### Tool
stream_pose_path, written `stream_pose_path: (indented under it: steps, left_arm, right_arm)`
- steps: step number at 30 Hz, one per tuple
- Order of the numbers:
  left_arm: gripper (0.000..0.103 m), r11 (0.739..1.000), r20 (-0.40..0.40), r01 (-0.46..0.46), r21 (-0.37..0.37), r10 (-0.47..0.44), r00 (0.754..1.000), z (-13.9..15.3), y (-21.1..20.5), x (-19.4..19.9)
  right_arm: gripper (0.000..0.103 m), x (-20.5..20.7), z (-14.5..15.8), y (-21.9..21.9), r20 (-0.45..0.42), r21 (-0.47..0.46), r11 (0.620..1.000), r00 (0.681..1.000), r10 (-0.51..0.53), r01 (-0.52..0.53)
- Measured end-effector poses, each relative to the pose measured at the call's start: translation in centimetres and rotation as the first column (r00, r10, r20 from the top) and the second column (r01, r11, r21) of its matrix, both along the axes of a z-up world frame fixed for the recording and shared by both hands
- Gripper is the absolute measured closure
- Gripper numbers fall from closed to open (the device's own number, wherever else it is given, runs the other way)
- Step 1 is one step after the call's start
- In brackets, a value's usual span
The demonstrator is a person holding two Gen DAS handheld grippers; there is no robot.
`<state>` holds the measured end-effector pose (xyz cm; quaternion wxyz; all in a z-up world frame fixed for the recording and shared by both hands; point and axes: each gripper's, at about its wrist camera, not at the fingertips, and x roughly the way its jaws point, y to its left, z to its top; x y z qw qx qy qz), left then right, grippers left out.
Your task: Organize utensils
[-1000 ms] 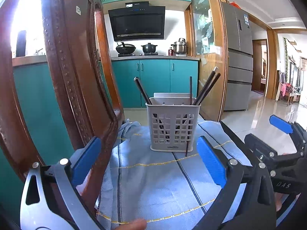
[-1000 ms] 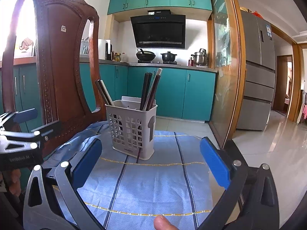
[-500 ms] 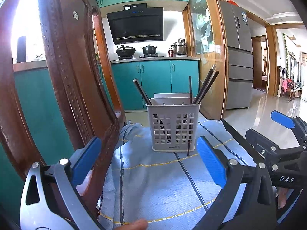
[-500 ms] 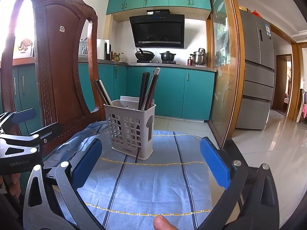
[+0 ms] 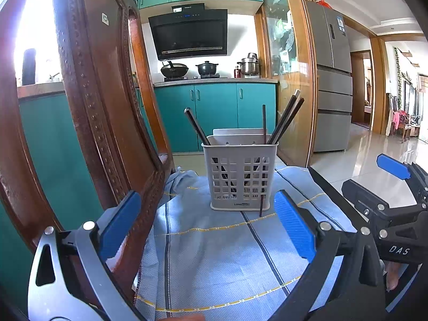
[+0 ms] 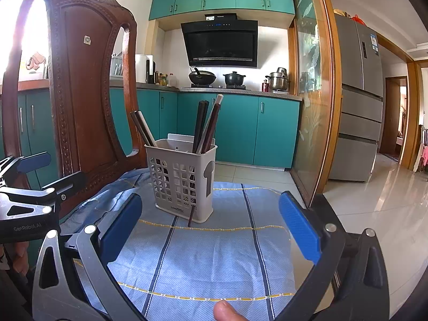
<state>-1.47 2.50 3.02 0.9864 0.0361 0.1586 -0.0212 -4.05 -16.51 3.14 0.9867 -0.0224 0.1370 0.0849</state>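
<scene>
A white slotted utensil holder [image 5: 242, 174] [image 6: 184, 179] stands upright on a blue striped cloth [image 5: 214, 254] [image 6: 208, 262]. Several dark chopsticks [image 5: 286, 120] [image 6: 207, 123] lean inside it. One chopstick [image 5: 261, 206] [image 6: 191, 215] pokes out through the holder's front wall, its tip on the cloth. My left gripper [image 5: 208, 230] hangs open in front of the holder, nothing between its blue pads. My right gripper [image 6: 216, 230] is likewise open and holds nothing. Each gripper shows at the edge of the other's view.
A carved wooden chair back [image 5: 101, 112] [image 6: 80, 101] rises at the left, close to my left gripper. Behind stand teal kitchen cabinets [image 6: 240, 128], a glass door [image 6: 310, 107] and a fridge [image 6: 358, 101]. A fingertip [image 6: 224, 311] shows at the bottom edge.
Both views have drifted slightly; the holder sits a little higher in the left wrist view and further left in the right wrist view. Both grippers stay open and empty.
</scene>
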Motion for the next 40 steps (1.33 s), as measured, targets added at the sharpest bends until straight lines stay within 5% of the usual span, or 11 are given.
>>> stream_pose_path:
  steps: [33,37,40]
  left_arm:
    - [0.004,0.999,-0.002,-0.007,0.031,0.007,1.0,-0.7,-0.6,-0.5]
    - [0.004,1.0,-0.058,-0.012,0.006,0.013,0.998,-0.9,-0.2,0.2]
    - [0.004,1.0,-0.128,-0.009,-0.025,0.006,0.992,-1.6,0.2,1.0]
  right_arm:
    - [0.003,0.3,-0.6,-0.6,-0.011,-0.029,1.0,1.0,-0.009,0.009]
    - [0.003,3.2,-2.6,-1.6,-0.129,0.013,0.999,0.991,-0.039,0.041]
    - [0.003,9.6,-6.6,-2.4,-0.412,-0.019,0.996,0.907,-0.087,0.087]
